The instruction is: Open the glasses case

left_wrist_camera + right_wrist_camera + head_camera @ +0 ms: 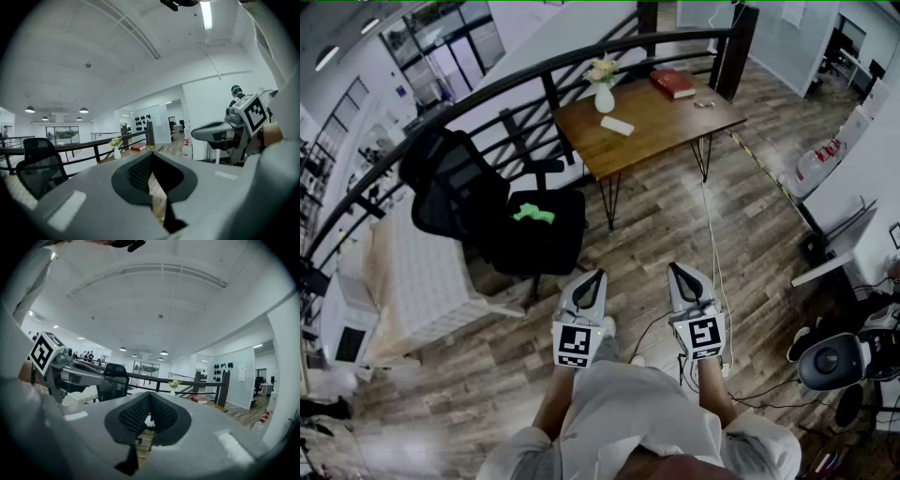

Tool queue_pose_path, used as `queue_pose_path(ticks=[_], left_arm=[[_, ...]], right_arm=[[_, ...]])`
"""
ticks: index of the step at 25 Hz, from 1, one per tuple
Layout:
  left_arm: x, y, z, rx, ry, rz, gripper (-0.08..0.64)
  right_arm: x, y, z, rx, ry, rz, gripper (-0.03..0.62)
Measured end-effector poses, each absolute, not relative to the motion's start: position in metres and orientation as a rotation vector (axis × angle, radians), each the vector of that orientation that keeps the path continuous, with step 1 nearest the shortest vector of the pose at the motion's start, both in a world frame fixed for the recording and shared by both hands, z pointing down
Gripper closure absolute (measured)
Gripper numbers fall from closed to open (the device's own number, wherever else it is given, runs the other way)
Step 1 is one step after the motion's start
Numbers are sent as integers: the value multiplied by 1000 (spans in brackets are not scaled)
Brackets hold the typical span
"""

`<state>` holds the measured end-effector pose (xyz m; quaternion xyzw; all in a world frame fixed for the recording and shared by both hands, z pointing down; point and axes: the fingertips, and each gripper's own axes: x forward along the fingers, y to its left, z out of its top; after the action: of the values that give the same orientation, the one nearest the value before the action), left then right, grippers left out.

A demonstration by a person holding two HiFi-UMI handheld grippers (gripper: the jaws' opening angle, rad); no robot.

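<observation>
Both grippers closed and empty, well back from the table.

The glasses case shows as a small pale oblong lying flat on the wooden table, near the white vase, with a red book farther along; it's too small here to make out lid or hinge. Down by the person's waist, the left gripper and right gripper sit side by side over the plank floor, pointing roughly level toward the table, each with its jaws pressed together and nothing between them.
</observation>
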<state>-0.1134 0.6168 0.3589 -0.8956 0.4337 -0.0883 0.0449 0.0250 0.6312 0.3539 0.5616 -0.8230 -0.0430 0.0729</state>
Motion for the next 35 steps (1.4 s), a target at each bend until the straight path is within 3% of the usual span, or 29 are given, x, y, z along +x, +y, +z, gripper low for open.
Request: queue_pose_path(ticks=[35], left_arm=[[-148, 372, 357, -2785, 1248, -160, 540]], right_arm=[[-2, 411, 360, 1832, -2369, -56, 589]])
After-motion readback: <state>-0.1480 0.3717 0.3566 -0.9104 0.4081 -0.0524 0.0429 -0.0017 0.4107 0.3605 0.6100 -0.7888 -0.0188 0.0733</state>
